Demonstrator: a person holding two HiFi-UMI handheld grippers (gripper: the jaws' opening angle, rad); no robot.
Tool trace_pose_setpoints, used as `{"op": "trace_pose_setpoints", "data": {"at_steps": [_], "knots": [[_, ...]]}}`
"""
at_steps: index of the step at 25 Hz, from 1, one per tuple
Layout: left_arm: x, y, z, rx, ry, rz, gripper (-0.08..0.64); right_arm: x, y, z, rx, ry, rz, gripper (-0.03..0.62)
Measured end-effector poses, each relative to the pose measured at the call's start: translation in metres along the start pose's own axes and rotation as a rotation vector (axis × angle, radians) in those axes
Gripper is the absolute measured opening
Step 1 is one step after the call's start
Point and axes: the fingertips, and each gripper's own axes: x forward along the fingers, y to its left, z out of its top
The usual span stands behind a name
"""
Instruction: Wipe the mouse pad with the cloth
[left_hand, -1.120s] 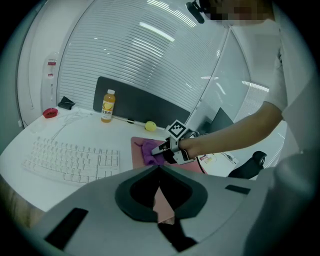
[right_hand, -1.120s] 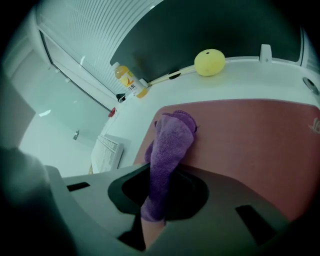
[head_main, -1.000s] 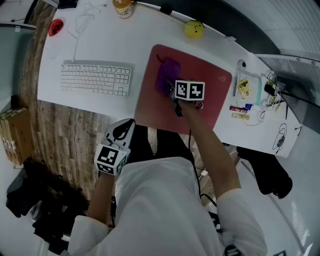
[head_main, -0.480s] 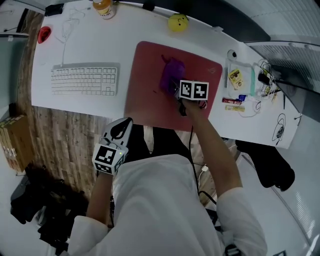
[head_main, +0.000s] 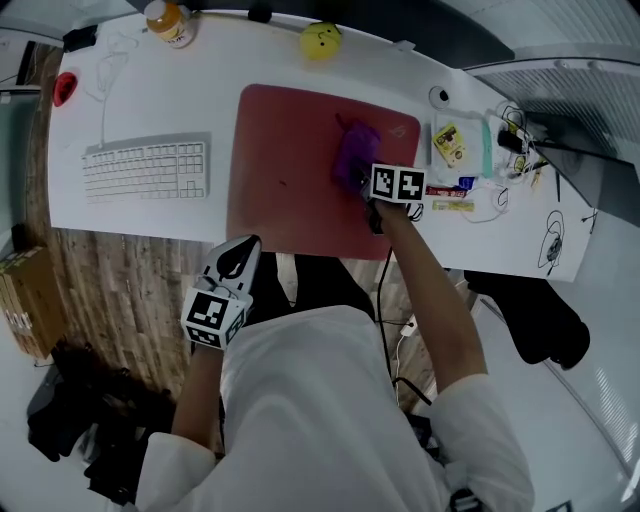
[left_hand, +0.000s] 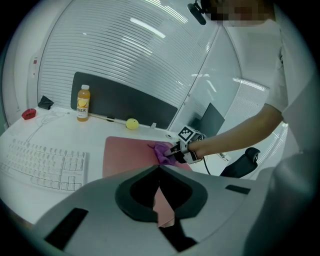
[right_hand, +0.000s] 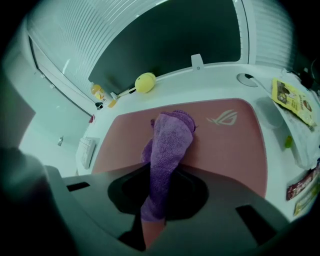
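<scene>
Person in a white short-sleeved shirt (head_main: 320, 410), filling the head view from six o'clock. The left gripper (head_main: 243, 250), at eight o'clock, has a white shell with a black inlay and a white marker cube (head_main: 213, 315) printed with black squares. The right gripper (head_main: 366, 192), at one o'clock, carries a matching cube (head_main: 398, 183), and a thin black cable (head_main: 384, 290) trails from it. Seen close, both grippers' jaws are matte grey.

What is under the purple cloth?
The red mouse pad. The right gripper is shut on the purple cloth, which lies on it; the pad surface directly beneath is covered.
</scene>
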Motion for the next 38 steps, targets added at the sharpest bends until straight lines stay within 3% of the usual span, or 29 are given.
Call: {"op": "trace_pose_setpoints", "data": {"at_steps": [12,19,24,32,38], "knots": [[0.008,-0.015,0.003,0.017,0.008,0.002,0.017,-0.033,-0.065,-0.006,0.016,-0.02,-0.063,0.072],[0.01,-0.023,0.004,0.032,0.011,-0.002,0.017,-0.053,-0.101,-0.01,-0.037,0.001,-0.144,0.072],[0.01,-0.027,0.007,0.037,0.005,-0.005,0.017,-0.064,-0.117,-0.016,-0.022,0.012,-0.184,0.072],[0.008,-0.03,0.008,0.045,-0.004,-0.028,0.017,-0.088,-0.127,-0.03,-0.096,0.059,-0.247,0.072],[0.001,-0.025,0.01,0.051,-0.012,-0.035,0.017,-0.113,-0.136,-0.039,-0.217,0.126,-0.41,0.072]]}}
